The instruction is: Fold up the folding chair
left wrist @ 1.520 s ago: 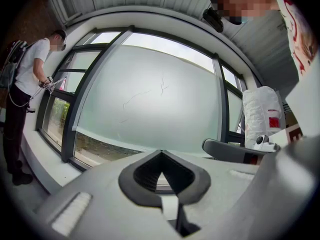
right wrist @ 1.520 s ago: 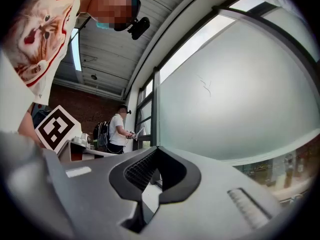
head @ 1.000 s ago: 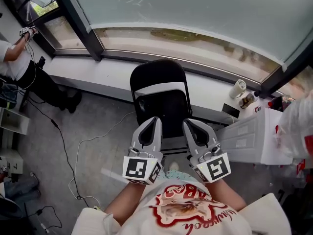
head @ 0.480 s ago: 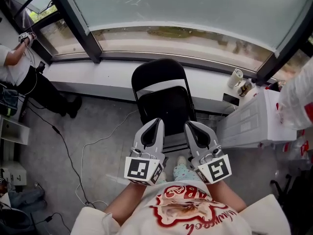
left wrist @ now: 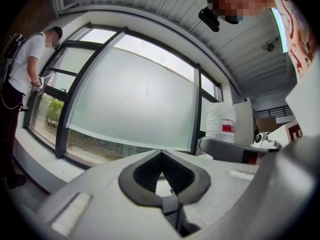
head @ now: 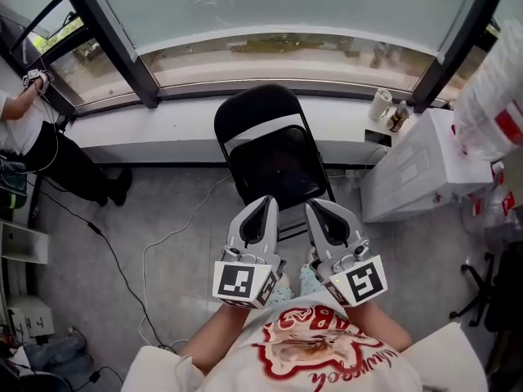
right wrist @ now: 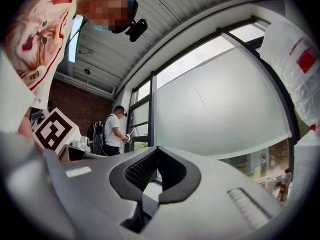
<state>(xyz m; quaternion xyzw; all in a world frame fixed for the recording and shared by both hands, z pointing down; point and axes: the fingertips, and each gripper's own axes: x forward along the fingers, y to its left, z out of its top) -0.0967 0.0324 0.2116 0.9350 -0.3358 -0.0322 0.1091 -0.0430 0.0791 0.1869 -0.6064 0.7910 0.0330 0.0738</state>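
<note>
The black folding chair [head: 274,158] stands unfolded on the grey floor [head: 163,219]. Its backrest is against the white window ledge [head: 163,125] and its seat faces the person holding the tools.

The left tool [head: 263,205] and the right tool [head: 317,209] are held side by side on the near side of the chair, both pointing toward it. In the head view their tips overlap the front edge of the seat. Each tool's own view looks over the chair to the frosted window [head: 286,6] behind it. The jaws of the left tool are pressed together at the tips with nothing between them, and so are those of the right tool.

To the right of the chair a white unit [head: 409,174] stands just beside it, and a cup [head: 380,104] sits on the ledge. To the chair's left a thin cable [head: 155,243] loops across the floor. Well beyond that, another person [head: 33,137] stands by the window.
</note>
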